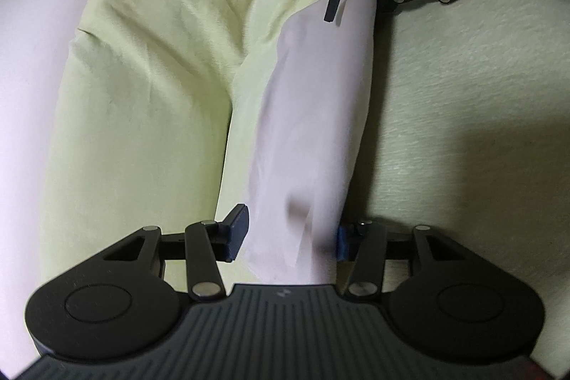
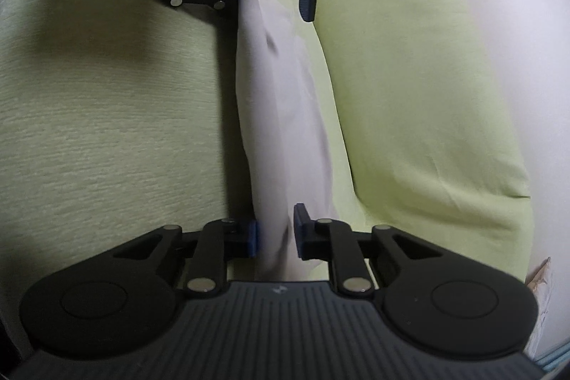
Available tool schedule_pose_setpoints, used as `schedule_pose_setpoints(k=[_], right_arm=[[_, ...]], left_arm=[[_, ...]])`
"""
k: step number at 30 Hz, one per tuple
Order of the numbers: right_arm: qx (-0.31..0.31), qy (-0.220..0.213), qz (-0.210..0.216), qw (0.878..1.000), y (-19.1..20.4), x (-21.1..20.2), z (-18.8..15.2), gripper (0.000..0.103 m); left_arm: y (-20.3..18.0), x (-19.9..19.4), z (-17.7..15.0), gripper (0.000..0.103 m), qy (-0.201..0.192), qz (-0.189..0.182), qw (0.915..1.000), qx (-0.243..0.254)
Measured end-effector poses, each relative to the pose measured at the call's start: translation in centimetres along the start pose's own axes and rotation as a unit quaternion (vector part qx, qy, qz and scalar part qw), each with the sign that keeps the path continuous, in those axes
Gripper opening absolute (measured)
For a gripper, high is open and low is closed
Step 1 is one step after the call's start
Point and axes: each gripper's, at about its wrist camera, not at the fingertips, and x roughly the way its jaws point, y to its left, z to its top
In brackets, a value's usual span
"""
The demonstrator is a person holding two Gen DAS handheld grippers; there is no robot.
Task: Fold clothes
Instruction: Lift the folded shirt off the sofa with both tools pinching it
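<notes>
Left gripper (image 1: 288, 234) and right gripper (image 2: 276, 234): matte black bodies with ribbed centre plates, a round disc housing at either side, slotted linkage arms joined by silver rivets, and blue ribbed pads (image 2: 252, 237) on the fingers.
</notes>
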Motion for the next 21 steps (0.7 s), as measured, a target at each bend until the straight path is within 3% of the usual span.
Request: schedule_pose_setpoints(k=[2, 7, 12, 15, 21], right_arm=[[-0.001, 0.001, 0.001, 1.000, -0.1, 0.1, 0.1, 0.015], [-0.010, 0.005, 0.000, 1.000, -0.3, 0.3, 0.3, 0.015], [-0.012, 0.010, -0.001, 1.000, -0.7, 1.0, 0.7, 0.014], [-0.010, 0.011, 0.004, 1.000, -0.9, 0.9, 0.8, 0.010], [-0.011, 0.011, 0.004, 1.000, -1.1, 0.7, 0.6, 0.008]], left_arm=[[-0.6, -0.6, -0.2, 0.053, 0.000, -0.002, 1.0000, 0.008], [-1.6, -1.0, -0.4, 0.034, 0.007, -0.014, 0.9995, 0.029], [-1.1, -0.5, -0.4, 0.028, 0.014, -0.026, 0.9992, 0.027], [-1.1, -0.2, -0.3, 0.008, 0.022, -0.041, 0.9983, 0.036], [-1.3, 0.0, -0.2, 0.004, 0.019, -0.040, 0.9980, 0.045]])
